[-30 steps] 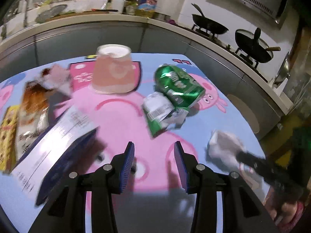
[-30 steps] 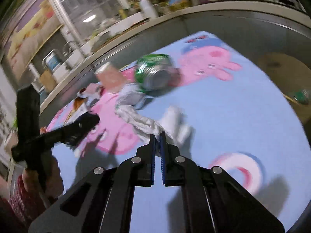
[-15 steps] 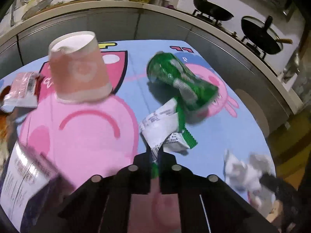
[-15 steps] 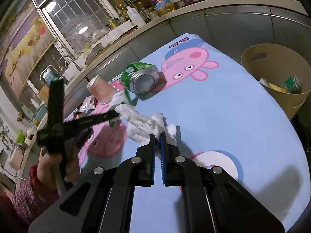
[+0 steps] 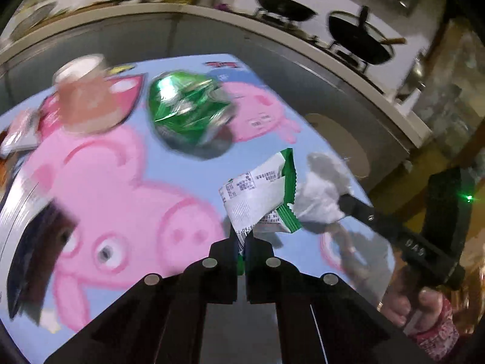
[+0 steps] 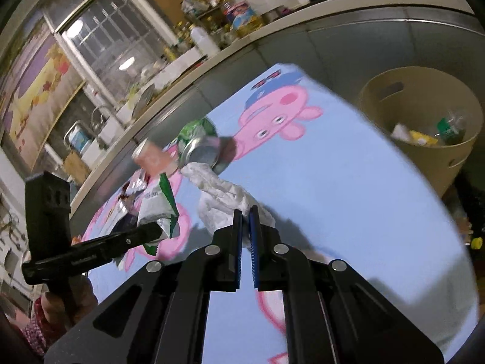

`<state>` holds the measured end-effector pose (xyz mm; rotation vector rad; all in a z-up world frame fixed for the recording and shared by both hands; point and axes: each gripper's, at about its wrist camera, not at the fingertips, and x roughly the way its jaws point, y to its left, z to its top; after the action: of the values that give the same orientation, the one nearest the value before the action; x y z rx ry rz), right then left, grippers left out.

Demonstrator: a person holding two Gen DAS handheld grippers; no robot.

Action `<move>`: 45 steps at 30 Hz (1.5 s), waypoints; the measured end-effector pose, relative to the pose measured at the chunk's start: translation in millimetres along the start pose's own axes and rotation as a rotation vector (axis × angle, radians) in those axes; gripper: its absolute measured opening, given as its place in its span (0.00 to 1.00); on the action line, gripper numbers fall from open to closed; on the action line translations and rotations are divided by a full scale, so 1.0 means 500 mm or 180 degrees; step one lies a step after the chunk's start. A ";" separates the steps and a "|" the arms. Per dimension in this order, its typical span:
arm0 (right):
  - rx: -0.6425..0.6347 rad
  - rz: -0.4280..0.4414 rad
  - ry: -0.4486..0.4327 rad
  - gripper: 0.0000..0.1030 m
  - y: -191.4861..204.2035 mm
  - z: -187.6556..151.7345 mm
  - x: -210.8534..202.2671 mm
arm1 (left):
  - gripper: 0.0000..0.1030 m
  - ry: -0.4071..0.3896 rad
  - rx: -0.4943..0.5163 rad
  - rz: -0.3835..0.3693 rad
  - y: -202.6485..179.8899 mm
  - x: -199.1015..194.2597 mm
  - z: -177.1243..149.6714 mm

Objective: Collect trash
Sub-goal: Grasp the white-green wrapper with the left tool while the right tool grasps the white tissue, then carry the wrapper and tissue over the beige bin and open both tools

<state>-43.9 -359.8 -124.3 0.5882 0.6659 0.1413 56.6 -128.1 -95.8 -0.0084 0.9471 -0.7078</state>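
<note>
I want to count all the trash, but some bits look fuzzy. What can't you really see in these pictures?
- Left wrist view: the pinkish upside-down paper cup and crushed green drink can are motion-blurred; their print is unreadable.
- Left wrist view: the dark box at the left edge is cut off and smeared.
- Right wrist view: the litter inside the round beige bin is too small to name.
- Right wrist view: the wrappers behind the green-and-white snack packet are hidden.

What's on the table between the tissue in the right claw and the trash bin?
Nothing: in the right wrist view, only bare blue tablecloth lies between the white tissue held by the right claw and the beige bin.
</note>
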 end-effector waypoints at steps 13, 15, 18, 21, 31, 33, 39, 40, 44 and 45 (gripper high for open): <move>0.0561 -0.0508 -0.0841 0.05 -0.254 0.184 -0.099 | 0.04 0.0196 0.0632 -0.0383 -0.253 0.204 0.213; 0.0595 -0.0601 -0.0866 0.05 -0.293 0.213 -0.092 | 0.04 0.0252 0.0678 -0.0406 -0.283 0.242 0.236; 0.0600 -0.0750 -0.0841 0.05 -0.349 0.248 -0.074 | 0.04 0.0326 0.0732 -0.0417 -0.324 0.299 0.263; 0.0600 -0.0853 -0.0759 0.08 -0.388 0.274 -0.046 | 0.04 0.0400 0.0776 -0.0398 -0.353 0.352 0.278; 0.0678 -0.0942 -0.0785 0.47 -0.422 0.257 -0.036 | 0.31 0.0576 0.0667 -0.0176 -0.350 0.420 0.270; 0.0733 -0.0892 -0.0816 0.47 -0.412 0.242 -0.047 | 0.31 0.0537 0.0694 -0.0146 -0.348 0.404 0.260; 0.0786 -0.0728 -0.0851 0.48 -0.359 0.190 -0.078 | 0.31 0.0322 0.0702 -0.0111 -0.330 0.333 0.228; 0.0789 -0.0711 -0.0851 0.48 -0.349 0.185 -0.081 | 0.31 0.0287 0.0705 -0.0088 -0.325 0.318 0.218; 0.0798 -0.0655 -0.0892 0.47 -0.300 0.144 -0.104 | 0.31 0.0164 0.0718 0.0021 -0.309 0.264 0.185; 0.0794 -0.0660 -0.0913 0.47 -0.286 0.133 -0.113 | 0.31 0.0128 0.0720 0.0058 -0.304 0.247 0.174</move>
<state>-55.4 -526.7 -131.4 0.7576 0.4638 -0.2202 84.3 -340.4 -88.7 0.2143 0.9000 -0.7973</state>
